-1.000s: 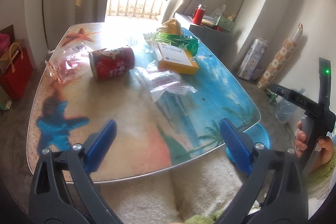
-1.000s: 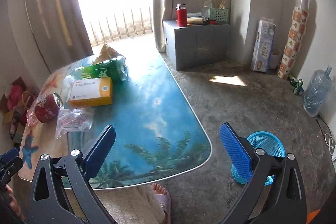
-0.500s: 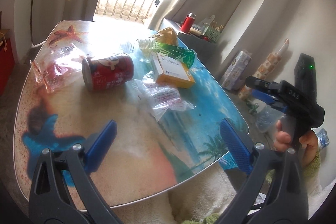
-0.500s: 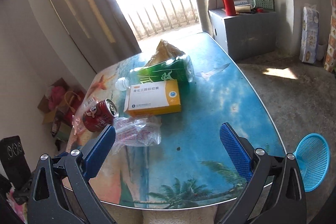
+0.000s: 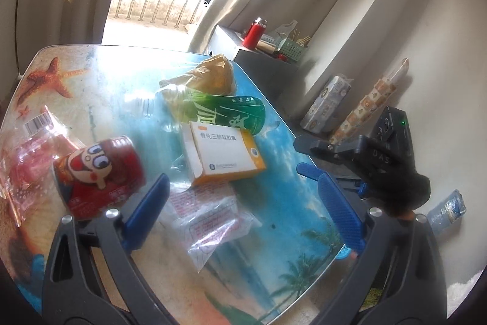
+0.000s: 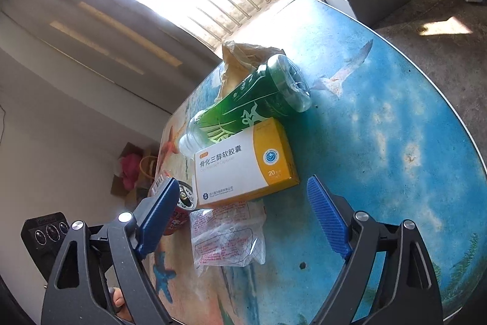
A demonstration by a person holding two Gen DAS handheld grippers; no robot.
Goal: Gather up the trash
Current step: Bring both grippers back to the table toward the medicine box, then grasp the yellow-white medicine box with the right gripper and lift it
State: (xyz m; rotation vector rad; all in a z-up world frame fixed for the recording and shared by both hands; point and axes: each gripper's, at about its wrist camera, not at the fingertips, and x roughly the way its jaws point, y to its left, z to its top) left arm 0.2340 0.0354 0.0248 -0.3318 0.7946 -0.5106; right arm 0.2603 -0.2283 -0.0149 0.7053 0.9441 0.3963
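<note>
we see the right tool (image 6: 243, 213) closing, wide and empty, at lower frame over the clear wrapper (image 6: 228, 236); the left tool (image 5: 243, 210) stands wide.

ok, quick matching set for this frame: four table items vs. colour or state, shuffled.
Items:
1. can
2. bottle
3. box
4. clear bag

States:
A. green, lying on its side
B. white and orange, printed face up
C. red, cartoon face
D. see-through, flat, nearest the grippers

Pairs: 1-C, 2-A, 3-B, 4-D
</note>
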